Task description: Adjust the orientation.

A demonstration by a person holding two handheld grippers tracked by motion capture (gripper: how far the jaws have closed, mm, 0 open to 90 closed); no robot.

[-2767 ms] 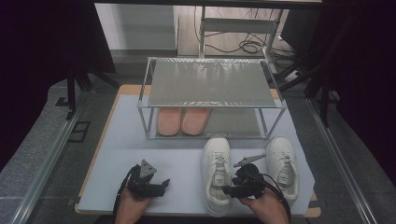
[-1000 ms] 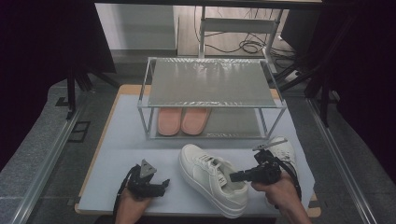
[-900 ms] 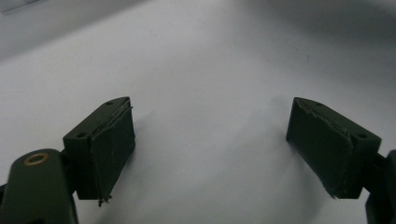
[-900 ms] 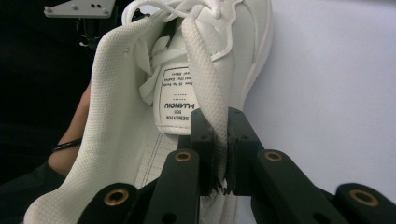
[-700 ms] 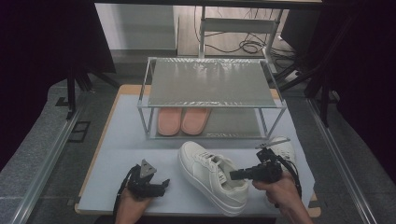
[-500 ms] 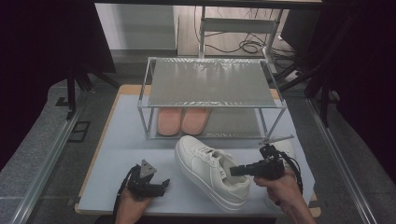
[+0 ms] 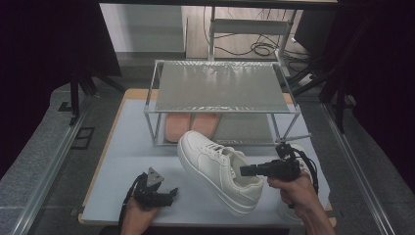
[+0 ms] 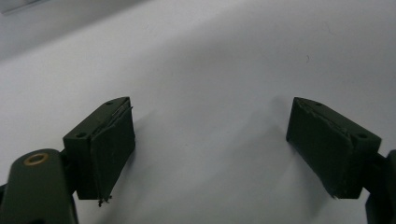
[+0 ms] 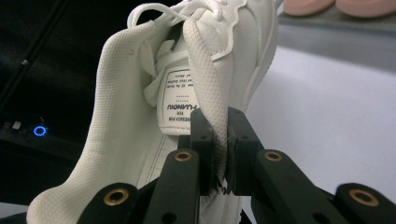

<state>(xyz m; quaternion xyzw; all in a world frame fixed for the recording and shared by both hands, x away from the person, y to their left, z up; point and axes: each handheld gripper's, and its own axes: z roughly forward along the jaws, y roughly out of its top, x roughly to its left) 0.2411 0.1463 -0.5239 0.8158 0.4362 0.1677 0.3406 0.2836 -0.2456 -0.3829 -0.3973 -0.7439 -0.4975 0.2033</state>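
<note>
A white sneaker hangs tilted above the table, toe towards the rack. My right gripper is shut on the sneaker's collar near the heel. In the right gripper view the jaws pinch the padded edge of the sneaker's opening, beside the tongue label. A second white sneaker lies on the table behind my right hand, mostly hidden. My left gripper rests low at the front left. Its jaws stand open over bare tabletop with nothing between them.
A metal rack with a mesh top shelf stands at the back of the pale table. A pair of pink slippers lies under it on the lower level. Cables and dark stands lie beyond the table.
My right gripper has risen with the white sneaker, which came off the table and swung its toe towards the rack. The left gripper has stayed still.
</note>
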